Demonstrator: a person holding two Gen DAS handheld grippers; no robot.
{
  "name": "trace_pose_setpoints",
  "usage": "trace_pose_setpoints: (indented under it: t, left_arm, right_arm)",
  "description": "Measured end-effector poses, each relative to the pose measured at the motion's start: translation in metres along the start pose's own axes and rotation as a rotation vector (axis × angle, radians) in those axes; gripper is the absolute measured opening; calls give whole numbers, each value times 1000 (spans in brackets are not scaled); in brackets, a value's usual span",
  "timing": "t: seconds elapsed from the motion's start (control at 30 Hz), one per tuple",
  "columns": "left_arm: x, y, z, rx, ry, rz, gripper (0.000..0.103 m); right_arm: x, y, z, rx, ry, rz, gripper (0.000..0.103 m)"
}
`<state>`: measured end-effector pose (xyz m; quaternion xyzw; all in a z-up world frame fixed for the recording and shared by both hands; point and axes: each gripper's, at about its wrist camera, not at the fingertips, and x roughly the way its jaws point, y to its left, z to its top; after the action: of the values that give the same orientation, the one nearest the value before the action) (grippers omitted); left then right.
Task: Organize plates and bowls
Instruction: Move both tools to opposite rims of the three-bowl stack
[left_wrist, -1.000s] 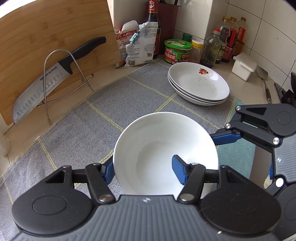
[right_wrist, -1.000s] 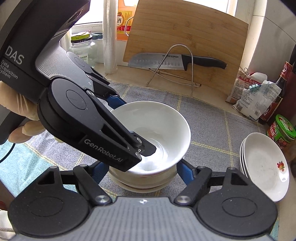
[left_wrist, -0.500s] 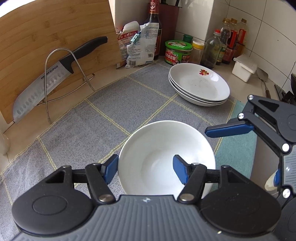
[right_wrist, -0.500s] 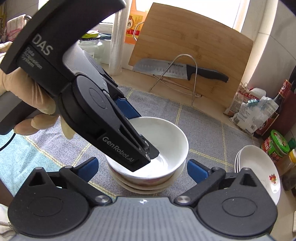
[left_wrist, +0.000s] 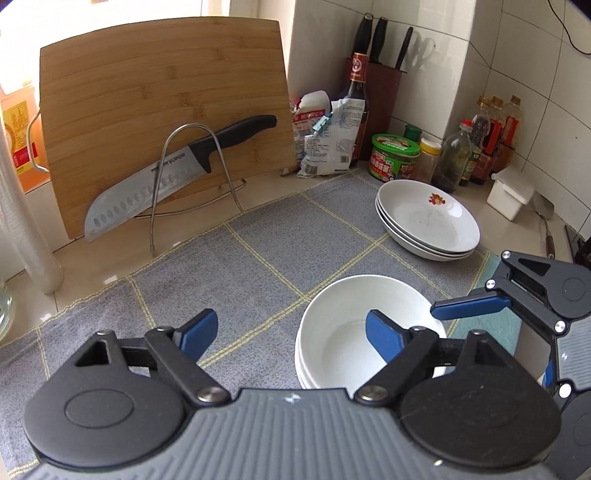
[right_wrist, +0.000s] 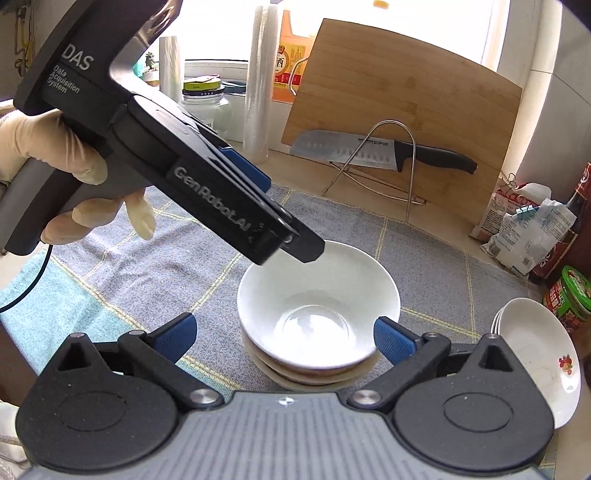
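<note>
Bowls, white glazed ceramic ones nested into a stack (right_wrist: 318, 325), sit on the grey checked cloth (left_wrist: 258, 266) over the counter, and I use that stack as my landmark. Left of it and slightly above, my left hand-held gripper (left_wrist: 291, 332) hangs released, blue pads spread, one pad over the top bowl's hollow, gripping nothing. On the stack's near side my right hand-held gripper (right_wrist: 282, 334) is also spread wide, its pads flanking the bowls without touching. Right of the stack, well apart, lies the pile of shallow white plates (left_wrist: 428, 221) with a red motif. I judge stacking finished; next I should lift both clear without nudging the rims.
</note>
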<state>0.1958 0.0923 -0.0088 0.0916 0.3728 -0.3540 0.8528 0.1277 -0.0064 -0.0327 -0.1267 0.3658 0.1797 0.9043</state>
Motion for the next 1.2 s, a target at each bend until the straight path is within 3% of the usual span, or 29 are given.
trace_pose_setpoints:
  t: [0.07, 0.17, 0.27, 0.53, 0.77, 0.97, 1.2]
  left_arm:
    - [-7, 1, -7, -9, -19, -9, 88]
    - [-19, 0, -19, -19, -61, -9, 96]
    - [-25, -5, -33, -20, -74, -7, 98]
    - [-2, -39, -70, 11, 26, 56, 98]
    - [30, -55, -91, 64, 111, 95, 98]
    - [52, -47, -101, 97, 144, 57, 99]
    - [58, -37, -101, 183, 80, -31, 102]
  right_arm:
    - [-4, -5, -3, 15, -11, 13, 103]
    - [-11, -17, -10, 30, -30, 36, 103]
    - [-9, -32, -23, 9, -2, 52, 103]
    - [38, -65, -61, -22, 118, 129, 103]
    - [62, -64, -69, -78, 149, 169, 103]
    - [62, -67, -69, -93, 142, 190, 103]
    - [58, -70, -74, -86, 108, 190, 103]
